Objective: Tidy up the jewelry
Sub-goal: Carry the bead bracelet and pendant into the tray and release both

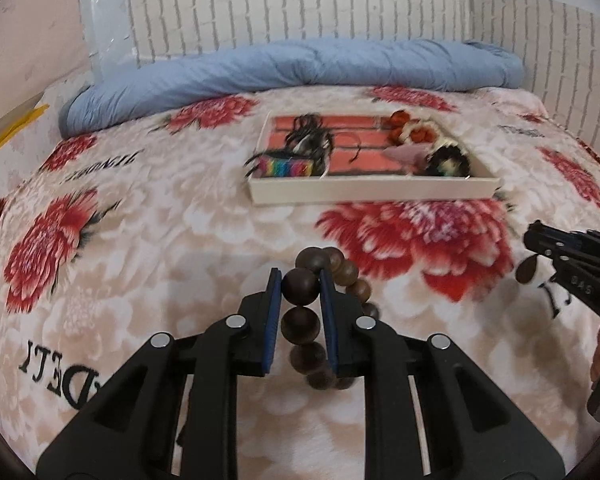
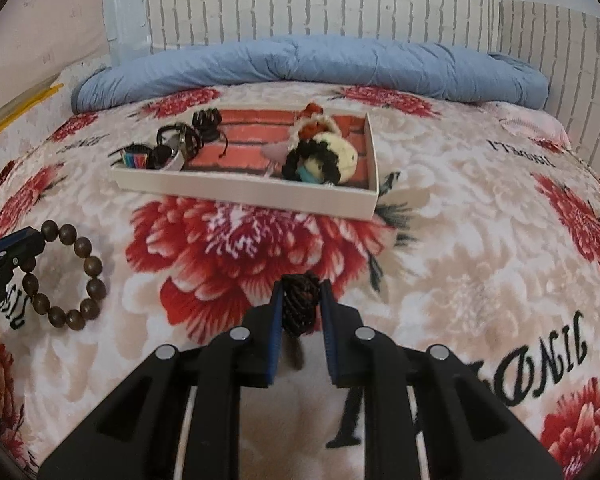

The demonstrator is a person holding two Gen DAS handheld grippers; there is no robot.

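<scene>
White brick-pattern wallpaper (image 2: 320,4) backs a bed whose floral blanket (image 2: 460,248) shows big red blooms on cream, with black lettering woven in; it reads upside down and only fragments such as "ONIC" and "DETI" can be made out. A rolled blue quilt (image 1: 300,64) lies along the far edge by the wall. Midway across the bed sits a shallow white tray (image 2: 244,194) with an orange-red floor, holding dark bracelets, a rainbow-striped piece and fluffy hair ties.

Nearer the camera, the left tool (image 1: 300,292) is clenched on a brown wooden bead bracelet (image 1: 300,322), whose loop hangs just above the blanket. The right tool (image 2: 302,300) is clamped on a dark braided bracelet (image 2: 298,304), also short of the tray. Small embossed characters on the right tool's body are too blurred to read.
</scene>
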